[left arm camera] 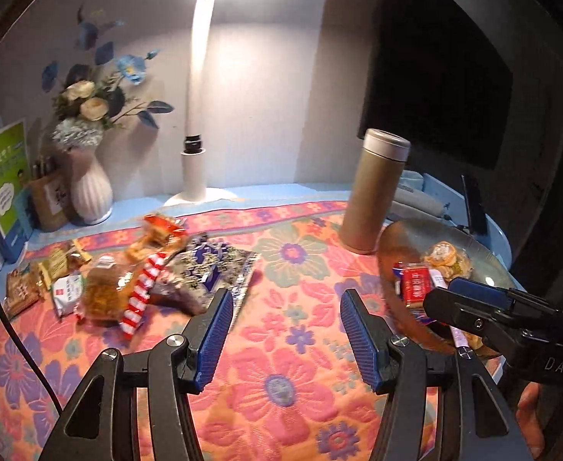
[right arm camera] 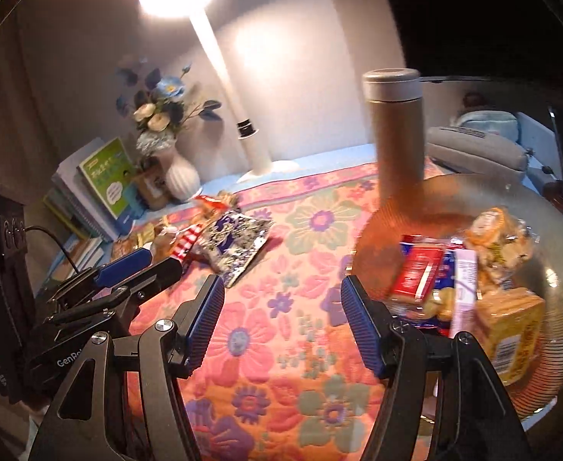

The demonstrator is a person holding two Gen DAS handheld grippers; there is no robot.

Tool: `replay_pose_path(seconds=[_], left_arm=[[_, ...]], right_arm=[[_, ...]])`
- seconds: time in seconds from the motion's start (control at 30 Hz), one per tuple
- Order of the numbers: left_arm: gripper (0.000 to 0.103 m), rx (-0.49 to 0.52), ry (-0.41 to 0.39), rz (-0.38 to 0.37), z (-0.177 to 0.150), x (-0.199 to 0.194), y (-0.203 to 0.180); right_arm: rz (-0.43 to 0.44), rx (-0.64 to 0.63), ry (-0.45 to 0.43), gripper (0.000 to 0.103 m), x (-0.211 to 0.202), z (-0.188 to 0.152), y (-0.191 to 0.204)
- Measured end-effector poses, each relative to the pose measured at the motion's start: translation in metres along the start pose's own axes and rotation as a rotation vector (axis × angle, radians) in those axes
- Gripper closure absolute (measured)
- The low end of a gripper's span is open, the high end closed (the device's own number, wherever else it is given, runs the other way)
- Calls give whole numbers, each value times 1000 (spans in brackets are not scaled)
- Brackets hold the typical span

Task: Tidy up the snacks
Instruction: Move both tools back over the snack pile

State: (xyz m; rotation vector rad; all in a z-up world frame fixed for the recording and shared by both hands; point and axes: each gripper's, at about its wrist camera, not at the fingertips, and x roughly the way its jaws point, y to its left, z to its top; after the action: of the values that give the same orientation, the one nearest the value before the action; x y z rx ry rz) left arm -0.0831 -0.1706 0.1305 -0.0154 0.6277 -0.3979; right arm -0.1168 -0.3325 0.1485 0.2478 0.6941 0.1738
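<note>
The left gripper (left arm camera: 285, 299) hangs above the floral orange-and-pink tablecloth (left arm camera: 281, 345), its blue ribbed pads apart with nothing between them. The right gripper (right arm camera: 279, 288) is likewise released and empty, just beside a shallow, ribbed, clear glass plate (right arm camera: 562, 365).

By my reading, this is the gap between two carries: both tools are free, and the loose heap is the next target. That heap sits to the left on the cloth: a silver-and-purple foil snack bag (left arm camera: 212, 269), a clear packet with a red-and-white striped end (left arm camera: 139, 292), a small white sachet (left arm camera: 66, 292), and an orange-wrapped packet (left arm camera: 158, 230) at the back. The next move calls for reaching to the heap, closing on one packet by an edge without dragging its neighbours, then carrying it to the plate.

The plate already holds a red rectangular packet (right arm camera: 416, 272), a pale pink stick sachet (right arm camera: 464, 288), a clear bag of round golden biscuits (right arm camera: 500, 238) and a yellow snack box (right arm camera: 512, 330). A tall champagne-coloured metal flask (right arm camera: 396, 134) stands upright just behind the plate, so the approach should stay low in front of it.
</note>
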Motion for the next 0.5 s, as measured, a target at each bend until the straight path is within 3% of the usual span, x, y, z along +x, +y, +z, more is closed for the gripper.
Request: replay_pose_path(seconds=[0.23, 0.5], left_arm=[[47, -73, -23, 68, -6, -17, 58], [47, -199, -62, 198, -11, -46, 156]], right_arm=[[38, -73, 53, 40, 28, 0, 45], [76, -130, 125, 40, 72, 0, 87]])
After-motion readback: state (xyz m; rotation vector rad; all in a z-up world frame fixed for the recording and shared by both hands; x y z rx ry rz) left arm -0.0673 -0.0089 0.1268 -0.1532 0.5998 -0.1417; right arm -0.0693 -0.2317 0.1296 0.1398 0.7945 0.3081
